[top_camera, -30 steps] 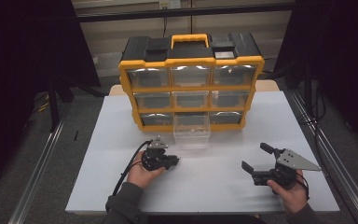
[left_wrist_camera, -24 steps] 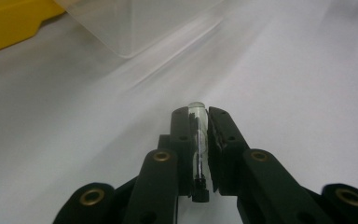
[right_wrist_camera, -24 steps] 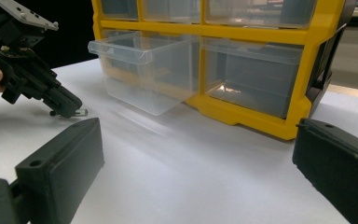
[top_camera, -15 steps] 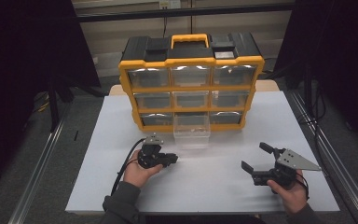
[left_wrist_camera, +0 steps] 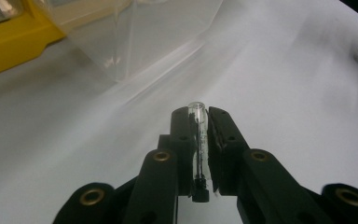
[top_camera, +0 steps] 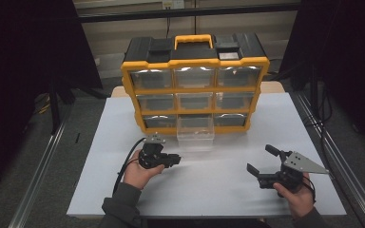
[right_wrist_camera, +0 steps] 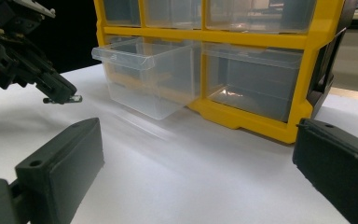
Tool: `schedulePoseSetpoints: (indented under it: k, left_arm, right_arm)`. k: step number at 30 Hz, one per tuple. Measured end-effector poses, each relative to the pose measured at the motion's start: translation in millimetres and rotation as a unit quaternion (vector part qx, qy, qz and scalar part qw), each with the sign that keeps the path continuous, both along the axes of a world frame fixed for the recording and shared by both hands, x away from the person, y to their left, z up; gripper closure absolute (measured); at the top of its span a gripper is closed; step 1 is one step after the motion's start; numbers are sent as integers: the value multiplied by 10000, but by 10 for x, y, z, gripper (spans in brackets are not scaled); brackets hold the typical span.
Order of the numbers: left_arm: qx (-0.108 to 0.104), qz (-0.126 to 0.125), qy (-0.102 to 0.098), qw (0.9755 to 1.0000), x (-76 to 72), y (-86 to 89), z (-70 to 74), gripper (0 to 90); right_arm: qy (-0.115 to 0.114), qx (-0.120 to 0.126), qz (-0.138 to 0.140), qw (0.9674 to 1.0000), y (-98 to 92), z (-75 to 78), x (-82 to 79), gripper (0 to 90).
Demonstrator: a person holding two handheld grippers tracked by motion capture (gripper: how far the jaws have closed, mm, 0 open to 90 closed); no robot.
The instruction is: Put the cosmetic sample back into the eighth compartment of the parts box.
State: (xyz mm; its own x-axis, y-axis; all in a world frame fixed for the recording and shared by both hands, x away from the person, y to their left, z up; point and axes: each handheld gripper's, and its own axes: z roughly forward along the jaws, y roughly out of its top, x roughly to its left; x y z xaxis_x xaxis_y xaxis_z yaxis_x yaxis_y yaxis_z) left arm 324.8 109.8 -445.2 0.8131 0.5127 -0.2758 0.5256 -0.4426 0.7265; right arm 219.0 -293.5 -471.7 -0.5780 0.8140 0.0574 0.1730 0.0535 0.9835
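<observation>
High view: I sit at a white desk [top_camera: 218, 185] with a yellow and black drawer cabinet [top_camera: 195, 85] standing at its far side. The cabinet has three rows of clear drawers, and the middle drawer of the bottom row [top_camera: 196, 133] is pulled out toward me, resting over the desk.

My left tool [top_camera: 173, 160] is in my left hand [top_camera: 140, 173], just in front of and a little to the left of the pulled-out drawer, with its tips pointing to the right. In the left gripper view its two black jaws are closed on a small glass vial [left_wrist_camera: 199, 144]. The vial lies lengthwise between the jaws, its clear rounded end poking out past the tips and its black cap [left_wrist_camera: 200, 191] toward the hand. The clear drawer [left_wrist_camera: 135, 37] sits close ahead of it, with the yellow frame at the upper left.

My right tool [top_camera: 264, 161] is in my right hand [top_camera: 294, 197] near the right front of the desk, well apart from the left one. Its jaws stand wide apart with nothing between them. In the right gripper view I see the open drawer [right_wrist_camera: 144, 79] sticking out from the cabinet's bottom row and, to the left, the left tool [right_wrist_camera: 63, 99] holding the vial just above the desk.
</observation>
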Motion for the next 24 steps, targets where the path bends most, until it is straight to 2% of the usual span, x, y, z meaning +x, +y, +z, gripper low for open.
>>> schedulePoseSetpoints:
  k: [8, 9, 14, 15, 16, 24]
  left_arm:
    - [-72, -48, 12, 10000, 17, -26, 166, 812]
    - [-67, 4, -2, 10000, 17, -33, 176, 812]
    - [-67, -47, 8, 10000, 32, -33, 217, 812]
    - [30, -80, -20, 10000, 39, -26, 241, 812]
    - [-70, -66, -14, 10000, 43, -37, 253, 812]
    - [-57, -72, 39, 10000, 60, -47, 364, 812]
  right_arm:
    - [8, 11, -22, 10000, -8, 1, 1, 9]
    - [5, 7, -11, 10000, -7, 0, 4, 9]
    - [-9, -14, 12, 10000, -11, 1, 1, 9]
    - [-7, 10, -7, 10000, -9, 2, 1, 9]
    - [-12, -3, -9, 10000, -12, 2, 1, 9]
    - [7, -4, -22, 10000, -21, 6, -7, 9]
